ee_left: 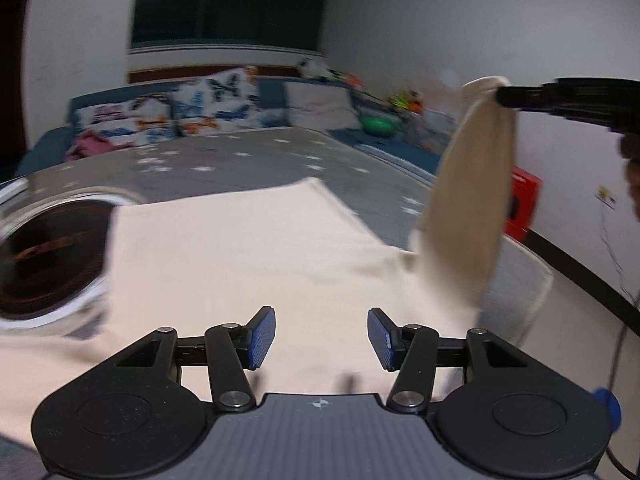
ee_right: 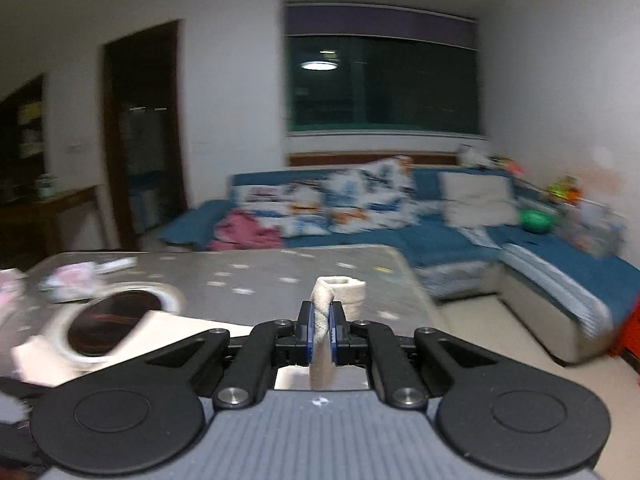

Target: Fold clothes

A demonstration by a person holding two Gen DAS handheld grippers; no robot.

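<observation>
A cream garment (ee_left: pixel 240 256) lies spread on the grey star-patterned table (ee_left: pixel 224 160). Its sleeve (ee_left: pixel 468 200) is lifted high at the right, pinched at the cuff by my right gripper (ee_left: pixel 502 96). In the right wrist view the right gripper (ee_right: pixel 321 326) is shut on the sleeve cuff (ee_right: pixel 340 292), whose cloth sticks up between the blue pads. My left gripper (ee_left: pixel 322 338) hovers low over the garment's near part, its blue pads apart with nothing between them.
A round dark hob with a white ring (ee_left: pixel 48 256) is set in the table at the left, partly covered by the garment. A blue sofa with patterned pillows (ee_right: pixel 360 200) stands behind the table. Pink and white items (ee_right: pixel 72 280) lie at the table's far left.
</observation>
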